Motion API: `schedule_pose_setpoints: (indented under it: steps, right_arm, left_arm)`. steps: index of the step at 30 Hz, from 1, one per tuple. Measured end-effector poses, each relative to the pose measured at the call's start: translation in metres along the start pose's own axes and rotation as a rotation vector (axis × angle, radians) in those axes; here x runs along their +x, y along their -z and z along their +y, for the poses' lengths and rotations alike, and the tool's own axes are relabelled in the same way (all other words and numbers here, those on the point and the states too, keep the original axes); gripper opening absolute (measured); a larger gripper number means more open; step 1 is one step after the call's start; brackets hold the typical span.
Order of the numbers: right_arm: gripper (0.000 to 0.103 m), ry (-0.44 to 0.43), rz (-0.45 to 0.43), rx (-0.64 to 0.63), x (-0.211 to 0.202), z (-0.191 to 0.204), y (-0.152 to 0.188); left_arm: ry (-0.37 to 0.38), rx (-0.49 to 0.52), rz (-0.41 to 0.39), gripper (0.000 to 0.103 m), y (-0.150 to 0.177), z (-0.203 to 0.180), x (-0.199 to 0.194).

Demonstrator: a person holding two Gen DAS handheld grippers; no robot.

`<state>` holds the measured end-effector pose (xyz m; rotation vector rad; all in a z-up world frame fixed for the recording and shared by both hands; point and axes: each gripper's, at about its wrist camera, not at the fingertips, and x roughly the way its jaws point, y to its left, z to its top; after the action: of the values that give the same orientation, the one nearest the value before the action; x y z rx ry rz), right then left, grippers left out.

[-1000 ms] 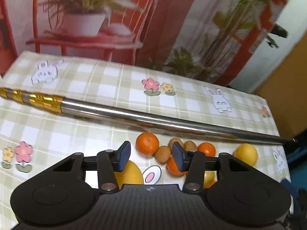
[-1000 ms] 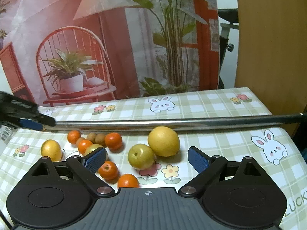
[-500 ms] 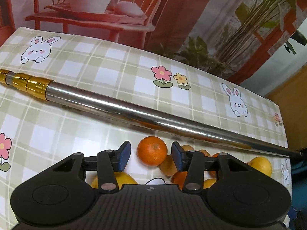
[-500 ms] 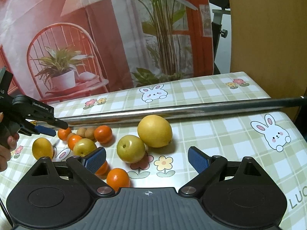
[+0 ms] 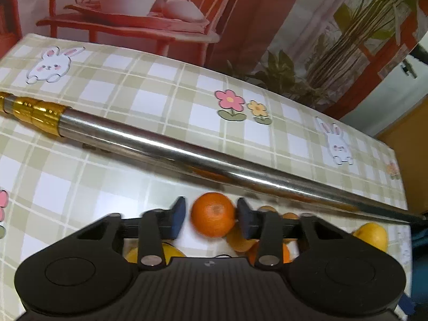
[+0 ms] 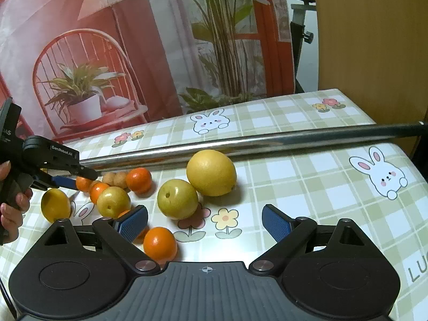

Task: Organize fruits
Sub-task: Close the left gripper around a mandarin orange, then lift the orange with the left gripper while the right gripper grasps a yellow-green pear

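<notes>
Landmark: a long shiny metal pole lies across the checked tablecloth. Every place below is told from this pole.
Left gripper: it sits just on the near side of the pole. Its jaws have just been closing. A small orange is between them. The right pad looks like it touches the orange. A thin gap shows at the left pad, so it is not squeezed tight.
Small orange: on the cloth, close to the pole, at the left end of the fruit pile as seen from the right wrist camera.
Right gripper: its jaws are wide apart and hold nothing. It hangs over the cloth, well on the near side of the pole.
Big yellow fruit: just beside the pole, on the near side.
Yellow-green round fruit: touching the big yellow fruit, a bit farther from the pole.
Another orange: far from the pole, close to the right gripper's left finger.
Hand: at the left edge, holding the left gripper's handle.
</notes>
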<state>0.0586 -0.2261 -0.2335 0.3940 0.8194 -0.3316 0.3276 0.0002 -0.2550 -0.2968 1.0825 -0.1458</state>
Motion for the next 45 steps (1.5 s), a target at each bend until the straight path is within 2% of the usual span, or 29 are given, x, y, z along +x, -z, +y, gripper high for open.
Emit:
schedule_pose_setpoints:
  steps: [5, 20, 26, 32, 36, 41, 45]
  right_arm:
    - [0.091, 0.003, 0.005, 0.005, 0.001, -0.003, 0.003]
    - [0.083, 0.001, 0.033, 0.005, 0.005, -0.007, 0.011]
    - [0.079, -0.006, 0.029, 0.000, 0.006, -0.007, 0.010]
    - [0.062, -0.036, 0.003, -0.019, 0.012, -0.001, 0.001]
    - [0.053, -0.054, -0.028, -0.029, 0.019, 0.006, -0.008]
    - [0.053, -0.079, -0.003, -0.001, 0.038, 0.013, -0.019]
    - [0.054, -0.058, 0.020, 0.021, 0.050, 0.020, -0.020]
  left_arm:
    - [-0.048, 0.045, -0.039, 0.038, 0.008, -0.002, -0.009]
    - [0.024, 0.133, -0.138, 0.038, 0.027, -0.012, -0.059]
    - [0.024, 0.214, -0.202, 0.038, 0.050, -0.022, -0.085]
    - [-0.001, 0.267, -0.276, 0.038, 0.080, -0.018, -0.117]
    - [-0.011, 0.249, -0.322, 0.039, 0.097, -0.010, -0.135]
    - [0.013, 0.182, -0.331, 0.039, 0.105, 0.001, -0.145]
    - [0.019, 0.177, -0.333, 0.038, 0.110, 0.008, -0.149]
